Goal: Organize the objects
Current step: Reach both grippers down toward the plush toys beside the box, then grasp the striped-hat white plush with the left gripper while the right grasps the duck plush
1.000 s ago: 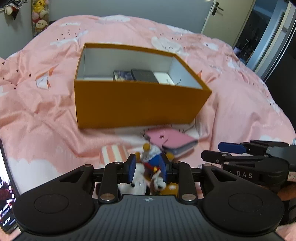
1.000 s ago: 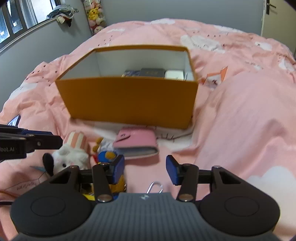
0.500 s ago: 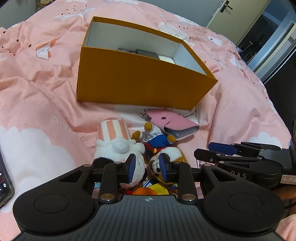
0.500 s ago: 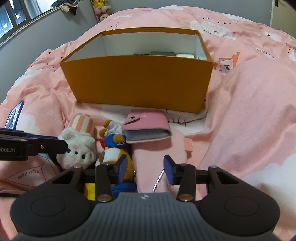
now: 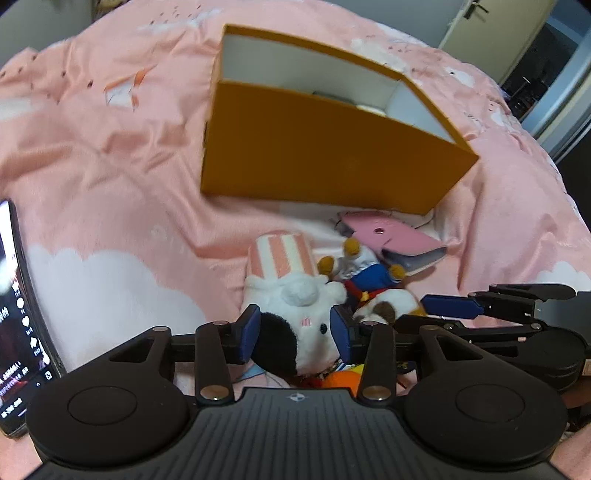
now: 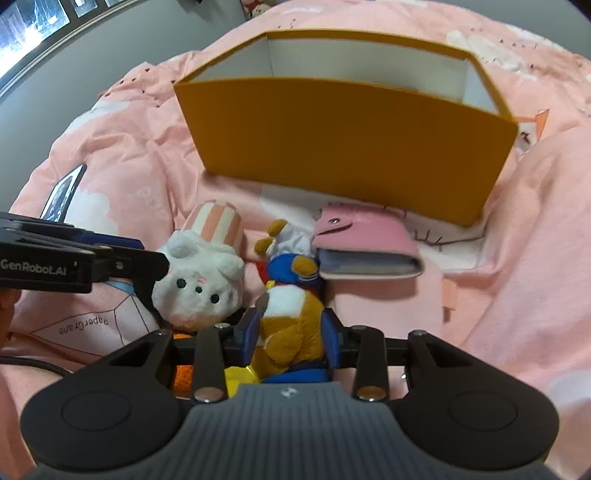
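An orange box [image 5: 325,162] with a white inside stands on the pink bed; it also shows in the right wrist view [image 6: 343,144]. In front lie a white plush bunny [image 5: 295,314] with a striped pink hat, a brown plush doll in blue clothes [image 6: 291,314] and a pink wallet [image 6: 365,247]. My left gripper [image 5: 295,334] has its pads on both sides of the bunny's head. My right gripper [image 6: 290,338] has its pads on both sides of the brown doll. Whether either squeezes is unclear.
A phone [image 5: 18,317] with a lit screen lies at the left on the bed. Small items sit inside the box [image 5: 354,101]. A door [image 5: 480,22] and dark doorway are at the far right. A bedding fold [image 6: 535,221] rises to the right.
Both grippers moved forward and down. The left jaws opened wider and now flank the bunny's head. The right jaws narrowed around the brown doll.
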`<state>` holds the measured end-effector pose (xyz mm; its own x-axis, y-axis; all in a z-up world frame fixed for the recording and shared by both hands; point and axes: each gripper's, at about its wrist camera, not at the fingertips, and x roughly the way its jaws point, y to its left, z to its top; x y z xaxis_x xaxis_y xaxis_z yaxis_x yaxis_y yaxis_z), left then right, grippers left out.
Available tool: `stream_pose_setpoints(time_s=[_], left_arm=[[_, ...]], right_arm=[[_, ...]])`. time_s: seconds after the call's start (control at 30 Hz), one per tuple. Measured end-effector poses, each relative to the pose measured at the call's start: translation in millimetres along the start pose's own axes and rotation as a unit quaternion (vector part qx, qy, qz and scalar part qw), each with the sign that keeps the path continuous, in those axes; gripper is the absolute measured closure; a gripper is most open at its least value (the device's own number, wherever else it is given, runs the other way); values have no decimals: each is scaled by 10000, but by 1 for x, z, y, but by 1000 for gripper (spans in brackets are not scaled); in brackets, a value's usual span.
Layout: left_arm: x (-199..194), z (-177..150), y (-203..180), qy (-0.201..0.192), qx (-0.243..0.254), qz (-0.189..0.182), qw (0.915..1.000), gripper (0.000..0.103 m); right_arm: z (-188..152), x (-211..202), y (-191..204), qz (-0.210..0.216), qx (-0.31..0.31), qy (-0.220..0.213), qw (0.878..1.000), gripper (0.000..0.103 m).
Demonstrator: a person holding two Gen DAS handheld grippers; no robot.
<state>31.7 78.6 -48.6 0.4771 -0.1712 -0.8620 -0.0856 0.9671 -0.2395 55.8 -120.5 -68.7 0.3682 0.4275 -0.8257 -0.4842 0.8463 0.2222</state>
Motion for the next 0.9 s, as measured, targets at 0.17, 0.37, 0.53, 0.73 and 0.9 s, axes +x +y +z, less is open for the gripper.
stream_pose_setpoints(time_s=[0.17,0.37,0.53,0.73,0.9], left_arm=[[15,-1,15,191,-249,-123,9994,46],[29,0,20,277,-338,-422,9982,36],[42,2,21,389,-343,-665,9964,32],[49,4,19,442,-324,-690,9961,32],[47,4,17,420,-298,-718,9961,38]], right_arm=[[4,13,4,-17,-124,126,9998,56],[6,30,1,105,-51,398,9991,51],[8,38,-1,206,3,508,9985,50],[8,41,-2,272,78,553,9981,49],[8,41,-2,281,81,541,9981,51]])
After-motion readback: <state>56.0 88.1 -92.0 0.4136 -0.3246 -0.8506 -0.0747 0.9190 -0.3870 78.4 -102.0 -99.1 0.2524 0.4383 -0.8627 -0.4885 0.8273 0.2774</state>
